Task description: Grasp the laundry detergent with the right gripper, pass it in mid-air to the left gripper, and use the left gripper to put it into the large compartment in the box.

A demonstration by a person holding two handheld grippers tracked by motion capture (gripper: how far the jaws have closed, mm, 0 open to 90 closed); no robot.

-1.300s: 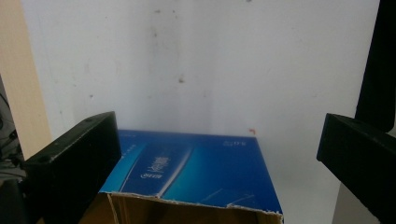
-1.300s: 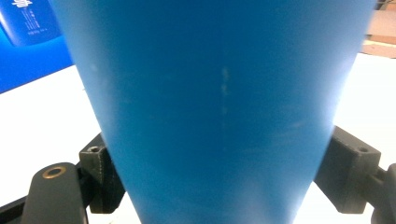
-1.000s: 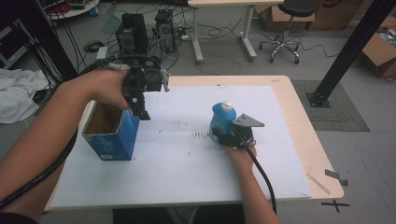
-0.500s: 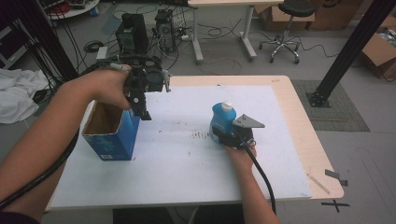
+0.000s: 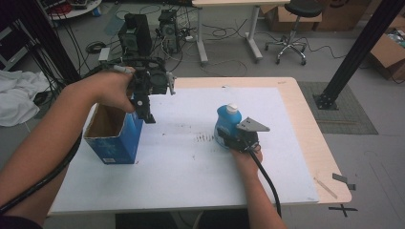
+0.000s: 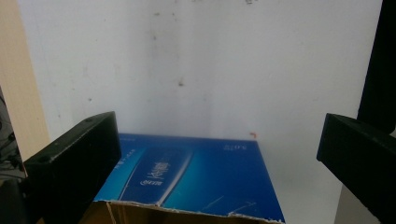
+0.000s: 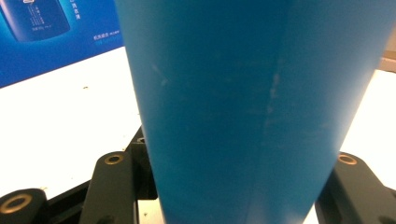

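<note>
Two grippers | right gripper [image 5: 228, 135]: jaws just closed, clamped on blue bottle [image 5: 226, 123], upright mid-table | left gripper [image 5: 147, 114]: jaws apart above open blue box [image 5: 114, 138], table's left

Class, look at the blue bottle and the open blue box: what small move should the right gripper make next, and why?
Probably lift the blue bottle slightly off the table. The right gripper has just closed on it, the bottle stands upright between its jaws, and the open blue box waits beside the open left gripper.
</note>
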